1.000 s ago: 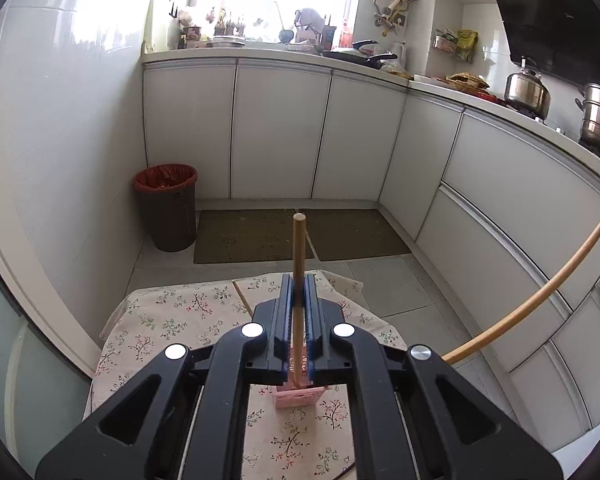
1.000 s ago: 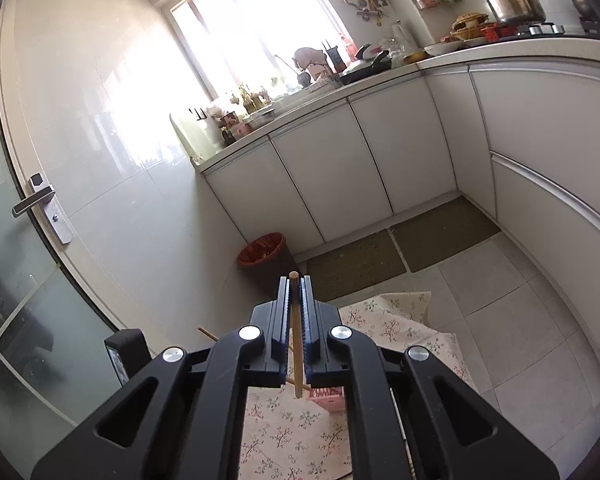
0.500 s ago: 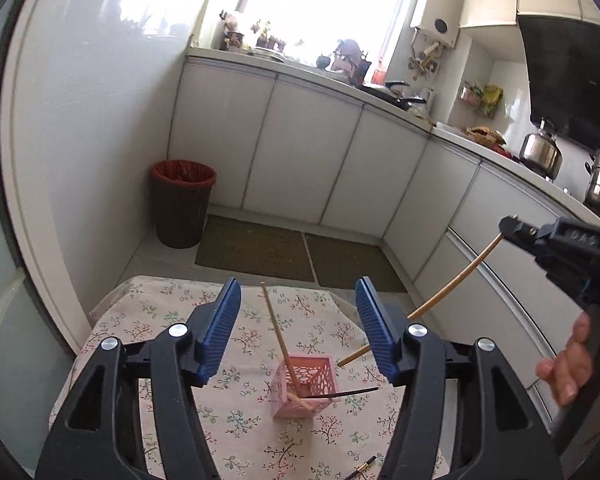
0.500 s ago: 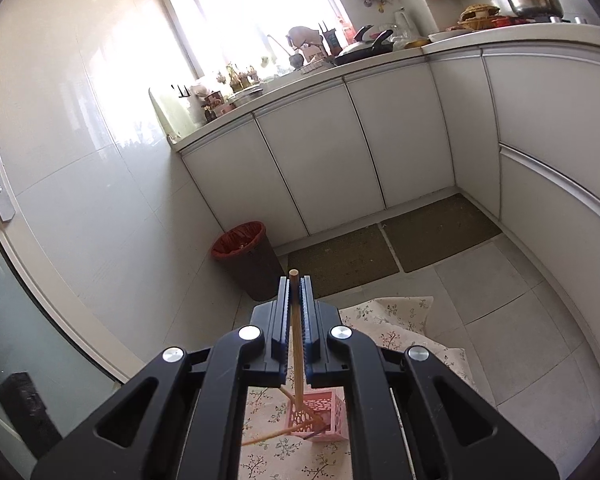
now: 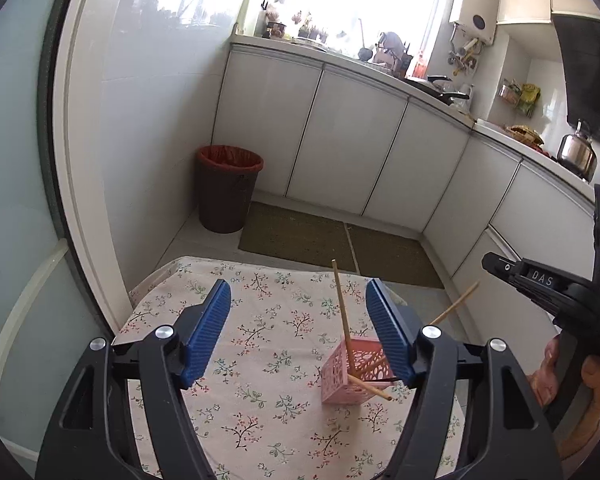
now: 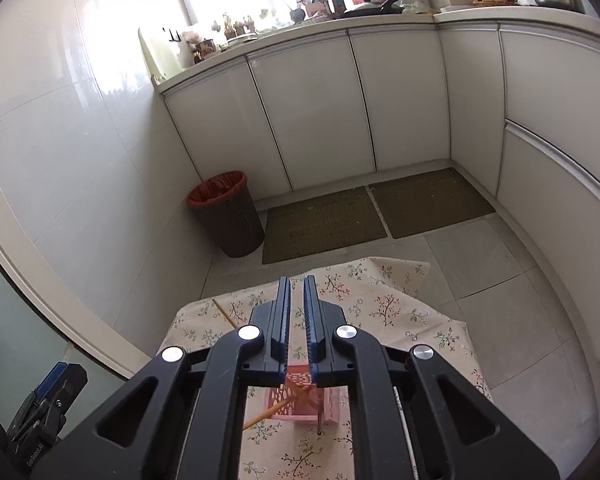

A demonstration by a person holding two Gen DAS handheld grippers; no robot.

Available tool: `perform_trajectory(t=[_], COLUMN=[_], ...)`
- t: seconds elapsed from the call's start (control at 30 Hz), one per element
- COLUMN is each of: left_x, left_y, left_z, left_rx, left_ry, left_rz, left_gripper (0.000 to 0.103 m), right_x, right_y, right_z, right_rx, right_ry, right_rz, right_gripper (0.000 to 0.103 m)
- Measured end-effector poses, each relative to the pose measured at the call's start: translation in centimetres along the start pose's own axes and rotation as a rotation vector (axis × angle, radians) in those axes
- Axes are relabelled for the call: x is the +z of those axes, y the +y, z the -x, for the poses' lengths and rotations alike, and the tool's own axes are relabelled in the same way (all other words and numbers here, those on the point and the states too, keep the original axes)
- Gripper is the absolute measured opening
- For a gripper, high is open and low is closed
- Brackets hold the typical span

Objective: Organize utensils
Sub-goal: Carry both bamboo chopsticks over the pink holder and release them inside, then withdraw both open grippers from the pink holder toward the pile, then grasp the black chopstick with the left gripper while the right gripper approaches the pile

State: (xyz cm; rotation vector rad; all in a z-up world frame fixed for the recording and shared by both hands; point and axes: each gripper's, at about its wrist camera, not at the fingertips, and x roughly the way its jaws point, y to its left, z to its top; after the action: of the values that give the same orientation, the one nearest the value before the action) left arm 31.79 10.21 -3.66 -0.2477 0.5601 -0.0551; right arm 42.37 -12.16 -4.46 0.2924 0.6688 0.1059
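Note:
A pink perforated holder (image 5: 352,376) stands on the floral tablecloth (image 5: 260,312). Two wooden chopsticks (image 5: 341,312) lean out of it, one toward the right (image 5: 454,305). A dark utensil lies across its rim. My left gripper (image 5: 298,324) is open and empty, above and behind the holder. My right gripper (image 6: 296,312) is slightly open with nothing between its fingers, directly above the holder (image 6: 296,400). Its body shows at the right in the left wrist view (image 5: 548,288), held by a hand.
The small table (image 6: 420,320) stands in a kitchen with white cabinets (image 5: 340,140). A brown bin with a red liner (image 5: 228,188) stands by the wall. Two floor mats (image 6: 372,212) lie beyond the table. A thin utensil lies on the cloth at the right (image 6: 406,432).
Both grippers let go of their chopsticks, which now stand in the pink holder. The left gripper opened wide first; the right one opened slightly and its chopstick dropped in.

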Motion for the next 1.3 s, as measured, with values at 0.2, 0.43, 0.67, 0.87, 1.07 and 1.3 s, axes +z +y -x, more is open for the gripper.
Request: perform_trajectory(t=[0.2,0.43,0.67,0.87,1.07,1.3], left_x=[-0.5,-2.0,-4.6,-8.0,-13.8,-20.5], left_y=[-0.9,-2.5,-4.2,-5.8,-7.2,-11.4], left_z=[1.1,2.8,4.2,3.2,-0.2,-5.2], left_rx=[0.014,0.022,0.01,-0.023,-0.083,-0.108], left_ry=[-0.017,-0.012,0.054,0.243,0.511,0.717], left_rz=[-0.03,-0.064,-0.119,-0.244,-0.372,-0.529], left_gripper=[0.076,0.089,0.096,0.096,0.096,0.096], right_x=[-1.9,-5.4,-9.0,-13.6,-20.0,-23.1], right_y=[0.8,-0.5,-2.5,-6.1,-13.3,-19.5], right_z=[2.4,6.8,10.7,11.9,12.6,13.4], right_rx=[-0.034,-0.044,-0.073,-0.045,-0.037,-0.068], right_ry=[-0.01,-0.028,-0.06,0.067,0.197,0.242], right_rz=[0.047,0.04,-0.008,-0.076,-0.276,-0.488], right_gripper=[0.038,0.068,0.097,0.097,0.097,0.097])
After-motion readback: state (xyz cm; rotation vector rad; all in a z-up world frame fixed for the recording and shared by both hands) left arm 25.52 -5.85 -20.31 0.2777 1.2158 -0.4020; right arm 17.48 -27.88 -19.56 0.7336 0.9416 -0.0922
